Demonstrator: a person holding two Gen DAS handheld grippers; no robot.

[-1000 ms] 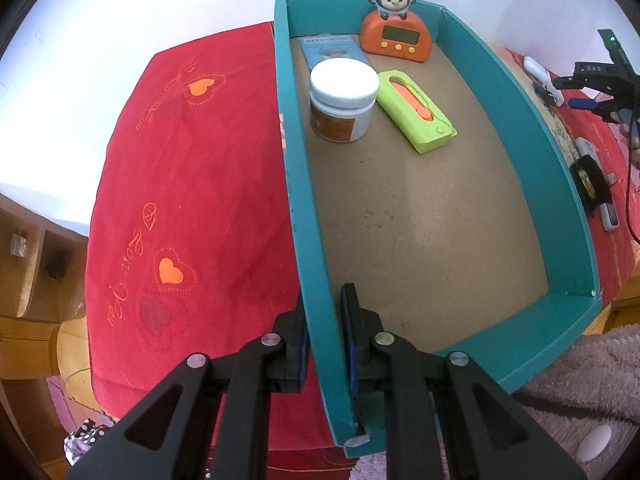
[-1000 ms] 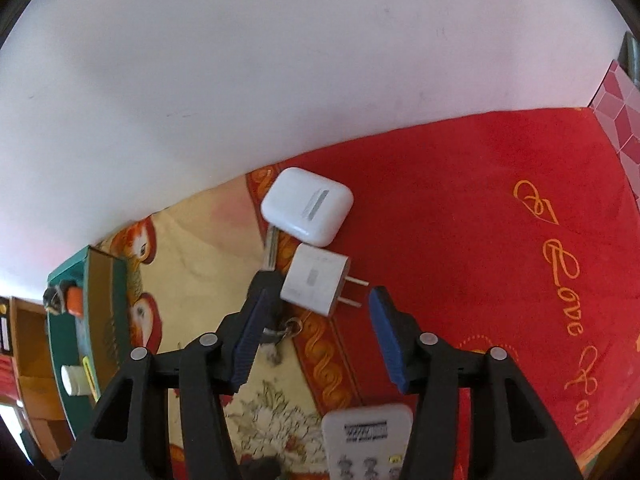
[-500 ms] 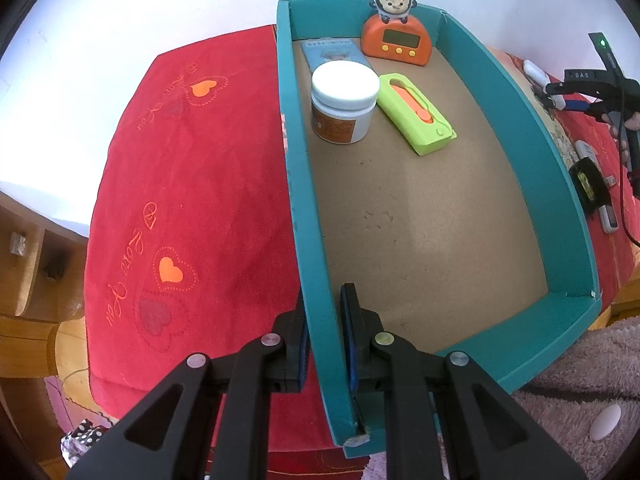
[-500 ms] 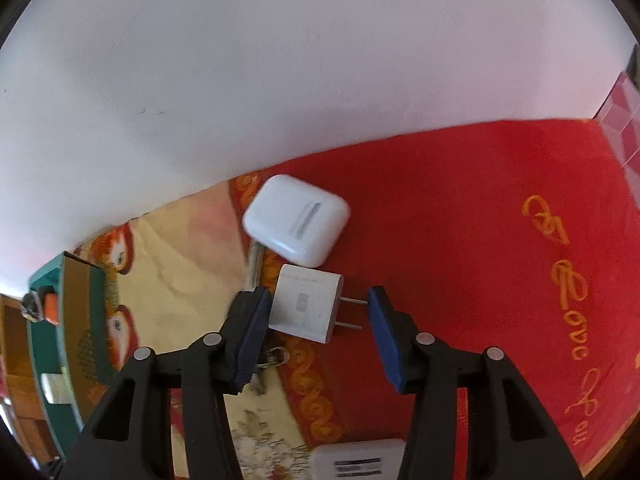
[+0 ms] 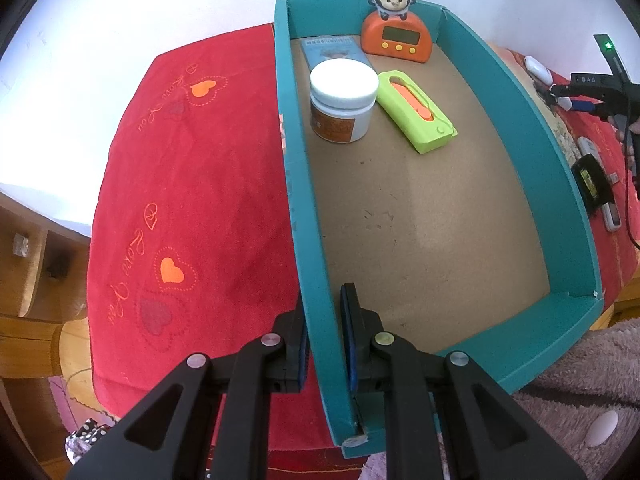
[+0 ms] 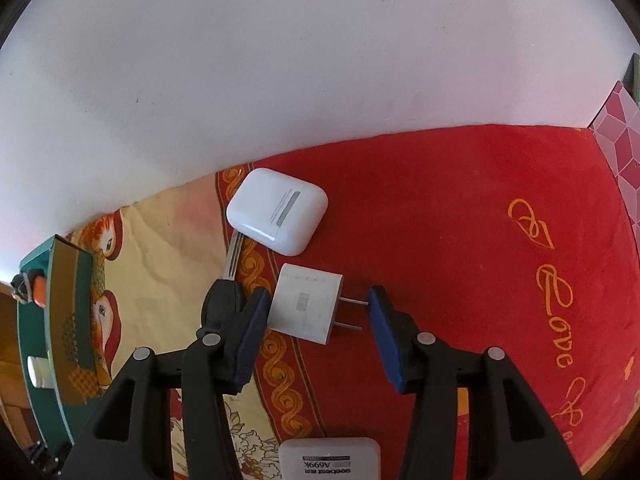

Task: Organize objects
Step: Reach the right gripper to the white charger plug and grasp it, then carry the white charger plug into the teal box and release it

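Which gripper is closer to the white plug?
The right. The right gripper has its open fingers on either side of the white plug. The left gripper is far off, clamped on the teal box wall.

Bright even light, sharp focus, fisheye-curved edges, dark corners

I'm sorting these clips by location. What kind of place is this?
Probably a home room: a red heart-patterned cloth covers the table, wooden furniture stands beside it, and small household items like a monkey timer fill a teal box.
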